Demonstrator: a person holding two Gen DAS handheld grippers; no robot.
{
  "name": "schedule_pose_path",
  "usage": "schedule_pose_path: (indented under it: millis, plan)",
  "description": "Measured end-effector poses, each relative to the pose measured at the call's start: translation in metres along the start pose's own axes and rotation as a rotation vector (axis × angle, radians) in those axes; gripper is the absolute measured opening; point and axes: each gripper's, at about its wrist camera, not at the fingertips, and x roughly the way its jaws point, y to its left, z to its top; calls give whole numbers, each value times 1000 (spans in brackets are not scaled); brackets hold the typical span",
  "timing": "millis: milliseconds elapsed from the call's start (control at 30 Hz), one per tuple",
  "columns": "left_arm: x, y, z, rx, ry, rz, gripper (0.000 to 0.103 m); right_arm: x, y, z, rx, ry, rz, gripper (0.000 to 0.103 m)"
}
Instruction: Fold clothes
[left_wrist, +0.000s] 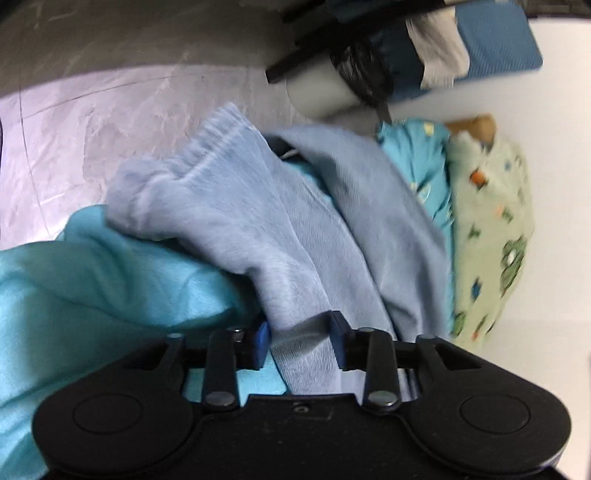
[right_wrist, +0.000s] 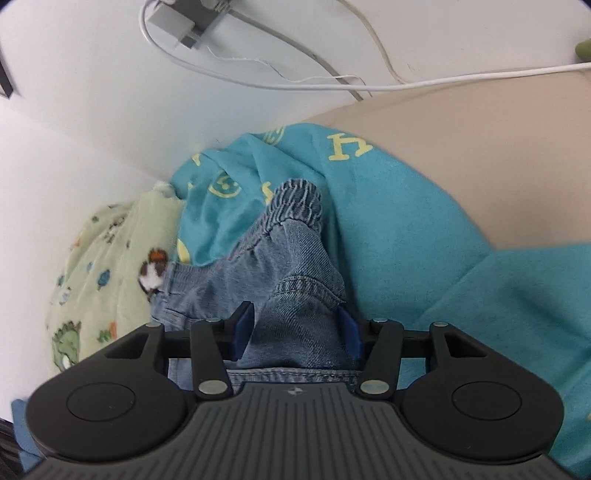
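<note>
In the left wrist view a pale blue knit garment (left_wrist: 258, 206) with a ribbed cuff drapes over a turquoise cloth (left_wrist: 110, 277). A fold of it runs between the fingers of my left gripper (left_wrist: 300, 325), whose jaws stand apart without pinching it. In the right wrist view small denim trousers (right_wrist: 295, 266) with an elastic waistband lie on a teal garment with yellow letters (right_wrist: 388, 221). My right gripper (right_wrist: 294, 312) is shut on a thick bunch of the denim, and both blue pads touch it.
A pale green dinosaur-print garment (left_wrist: 491, 229) (right_wrist: 110, 251) lies against a white surface beside the teal one (left_wrist: 424, 155). White cables (right_wrist: 295, 83) and a grey charger (right_wrist: 177, 26) lie beyond. Grey marbled floor (left_wrist: 110, 110) and a white post (left_wrist: 321, 96) show at the left gripper's far side.
</note>
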Motion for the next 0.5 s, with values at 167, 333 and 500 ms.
schedule_pose_path:
  millis: [167,333,500]
  plan:
    - [2,-13,-11,100,4,26,14,1,1,-3,-18,7,-9,46]
    - [-11,-13,-17,116,-66,-14,5,0,3,-3,-53,27,-4,22]
    - [-31,-2,-15,43,-147,-82,4,-14,13,-5,-81,-16,17,7]
